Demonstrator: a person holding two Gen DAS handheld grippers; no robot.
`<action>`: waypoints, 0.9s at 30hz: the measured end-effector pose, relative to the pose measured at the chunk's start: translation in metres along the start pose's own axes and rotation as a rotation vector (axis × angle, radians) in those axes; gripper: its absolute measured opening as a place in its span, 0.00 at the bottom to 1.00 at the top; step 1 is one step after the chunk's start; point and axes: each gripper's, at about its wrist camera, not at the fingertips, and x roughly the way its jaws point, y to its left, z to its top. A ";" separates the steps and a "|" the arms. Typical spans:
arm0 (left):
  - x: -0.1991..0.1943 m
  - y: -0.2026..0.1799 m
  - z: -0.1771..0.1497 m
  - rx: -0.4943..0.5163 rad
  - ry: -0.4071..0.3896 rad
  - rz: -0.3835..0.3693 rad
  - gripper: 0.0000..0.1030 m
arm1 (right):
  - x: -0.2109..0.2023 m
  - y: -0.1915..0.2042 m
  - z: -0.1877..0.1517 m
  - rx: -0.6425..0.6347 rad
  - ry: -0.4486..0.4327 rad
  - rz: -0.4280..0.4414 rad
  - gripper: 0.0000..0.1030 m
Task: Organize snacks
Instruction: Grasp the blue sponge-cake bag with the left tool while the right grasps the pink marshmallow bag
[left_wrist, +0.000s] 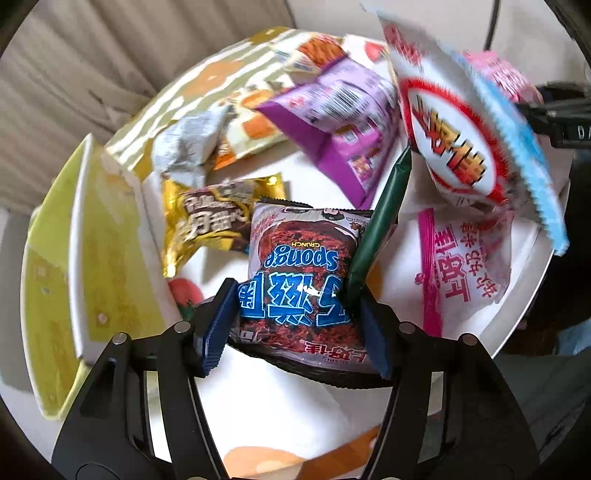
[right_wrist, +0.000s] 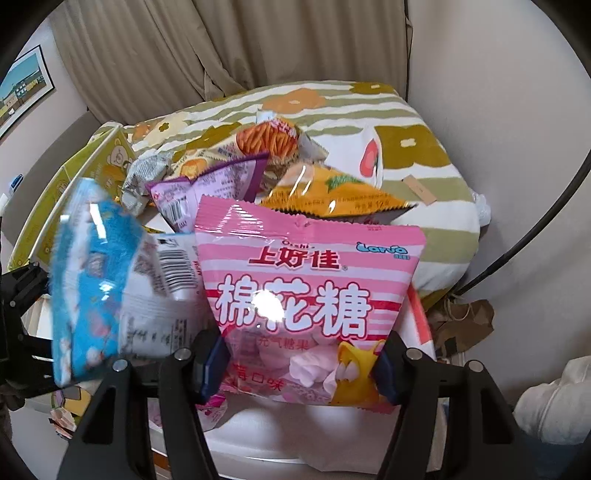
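Beige curtains behind a round white surface (left_wrist: 280, 413) heaped with snacks; left gripper (left_wrist: 295, 328) jaws clamp the dark crinkly "sponge" chocolate packet (left_wrist: 301, 273); right gripper (right_wrist: 301, 369) jaws pinch the pink marshmallow bag (right_wrist: 310, 291), both at the near edge; lift each straight up, clear of neighbouring packets, grip low and firm.

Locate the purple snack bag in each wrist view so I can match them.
Left wrist: purple snack bag sits upper centre, beyond the Sponge bag.
Right wrist: purple snack bag sits left of centre, behind the pink bag.
Shared landmark: crumpled silver wrapper, to its left in both.
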 end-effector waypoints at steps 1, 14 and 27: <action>-0.004 0.003 0.000 -0.016 -0.005 -0.002 0.56 | -0.003 0.000 0.002 -0.002 -0.006 -0.002 0.59; -0.039 0.030 0.007 -0.177 -0.084 0.001 0.56 | -0.025 0.006 0.019 -0.006 -0.070 -0.005 0.59; -0.041 0.044 0.007 -0.329 -0.067 -0.082 0.56 | -0.029 0.011 0.020 -0.006 -0.079 0.000 0.59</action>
